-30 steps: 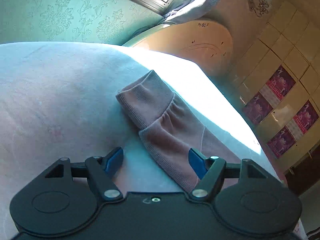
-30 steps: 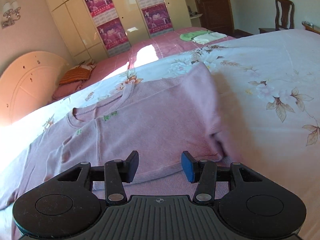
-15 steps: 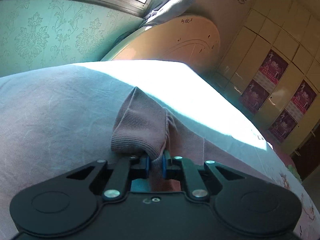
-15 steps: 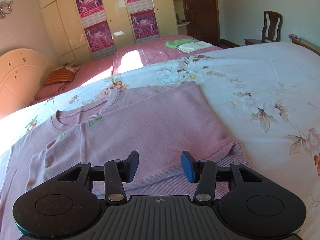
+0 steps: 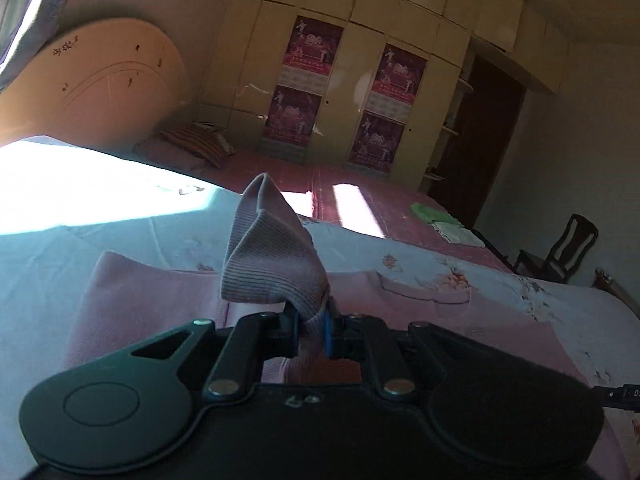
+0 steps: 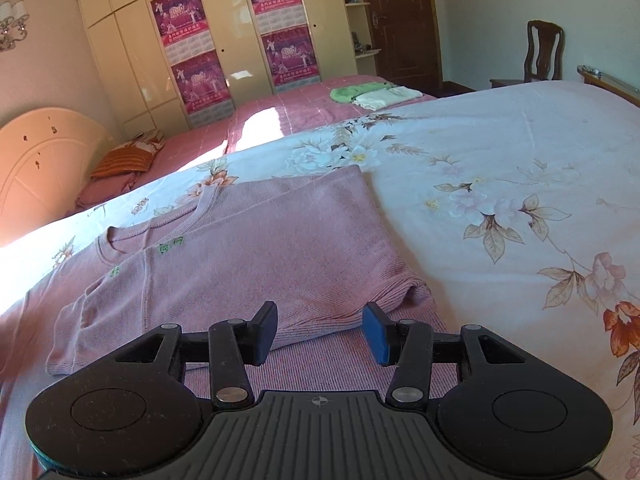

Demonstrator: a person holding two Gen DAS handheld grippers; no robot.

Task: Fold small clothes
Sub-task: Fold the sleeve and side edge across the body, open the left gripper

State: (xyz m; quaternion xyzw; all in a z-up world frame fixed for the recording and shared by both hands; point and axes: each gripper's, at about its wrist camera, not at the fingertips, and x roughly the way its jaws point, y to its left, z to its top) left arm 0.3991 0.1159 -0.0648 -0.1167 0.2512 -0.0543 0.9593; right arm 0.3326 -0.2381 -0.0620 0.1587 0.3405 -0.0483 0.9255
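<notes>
Very little here can be read from either of my cameras. The four magenta posters (image 6: 182,24) on the cream wardrobe doors (image 6: 128,64) carry large numerals that look like "2010" above calendar grids, but the characters beneath them are too small for me to make out, and in my left wrist view the same posters (image 5: 314,50) are too dim to read at all. The small green marks (image 6: 170,245) near the collar of the pink sweater (image 6: 280,256) are illegible, and a white marking at the right edge of my left view (image 5: 634,393) is cut off after what may be a "D".
</notes>
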